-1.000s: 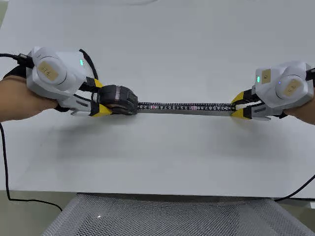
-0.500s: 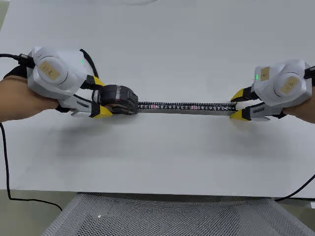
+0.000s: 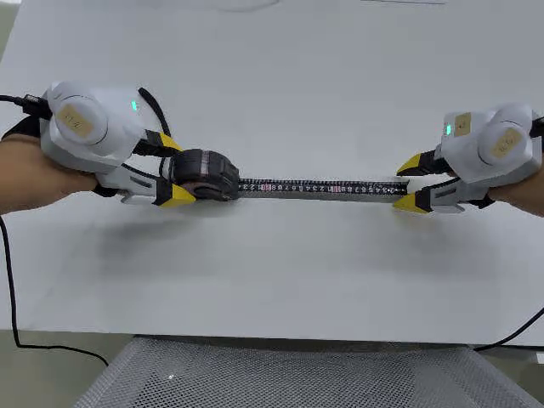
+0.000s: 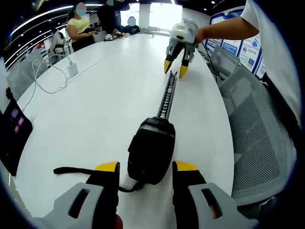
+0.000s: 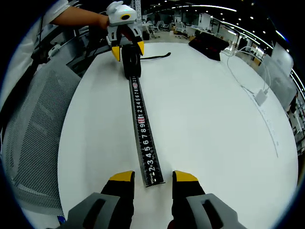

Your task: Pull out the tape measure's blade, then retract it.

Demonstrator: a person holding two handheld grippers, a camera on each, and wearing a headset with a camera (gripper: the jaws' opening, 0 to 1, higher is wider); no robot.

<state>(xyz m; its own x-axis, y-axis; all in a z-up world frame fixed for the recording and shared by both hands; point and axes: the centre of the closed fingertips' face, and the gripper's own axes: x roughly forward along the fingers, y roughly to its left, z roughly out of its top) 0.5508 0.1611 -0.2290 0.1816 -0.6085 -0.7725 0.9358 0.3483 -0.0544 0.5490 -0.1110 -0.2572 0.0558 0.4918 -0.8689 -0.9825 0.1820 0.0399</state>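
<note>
While in left tongs (image 3: 177, 171) — tape measure (image 3: 206, 174), blade (image 3: 323, 186) out — right tongs (image 3: 405, 184) apart.

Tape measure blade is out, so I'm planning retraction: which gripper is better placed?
The left gripper: its jaws hold the case; the right gripper is open, blade tip loose between its jaws.

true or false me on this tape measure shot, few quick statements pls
1. The blade is pulled out straight across the table. True.
2. The right claw is clamped shut on the blade's tip. False: its jaws stand apart, with the tip lying between them.
3. The tape measure case sits between the left claw's jaws. True.
4. The case stands at the table's far edge, away from both claws. False: it is at the left claw.
5. A black strap trails from the case. True.
</note>
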